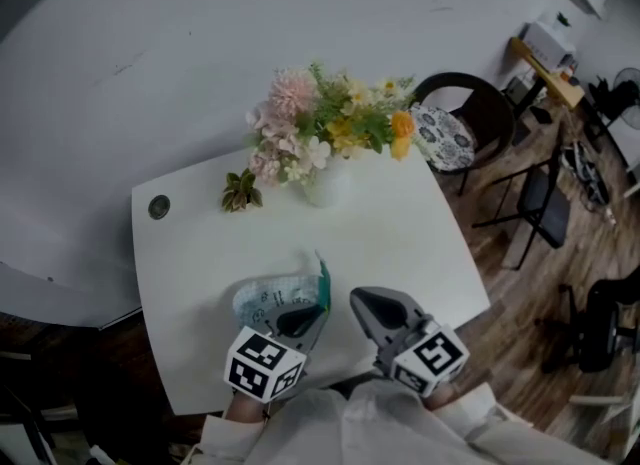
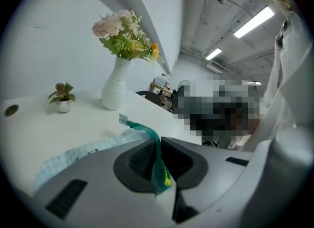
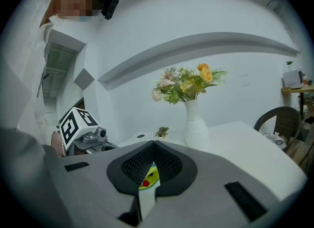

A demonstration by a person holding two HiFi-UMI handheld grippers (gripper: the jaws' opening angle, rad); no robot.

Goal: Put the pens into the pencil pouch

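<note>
Pencil pouch [image 1: 262,300] rim is pinched in L claw [image 2: 158,146] at lower centre, prob. to be kept open; R claw [image 3: 153,149] is held closed, apparently empty.

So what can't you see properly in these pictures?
The pens: none clearly shows in any view.
Inside of the pencil pouch: in the head view, partly covered by the left gripper.
The yellow thing in the right gripper: its jaws hide most of it.
The person's face: blurred patches, both gripper views.
</note>
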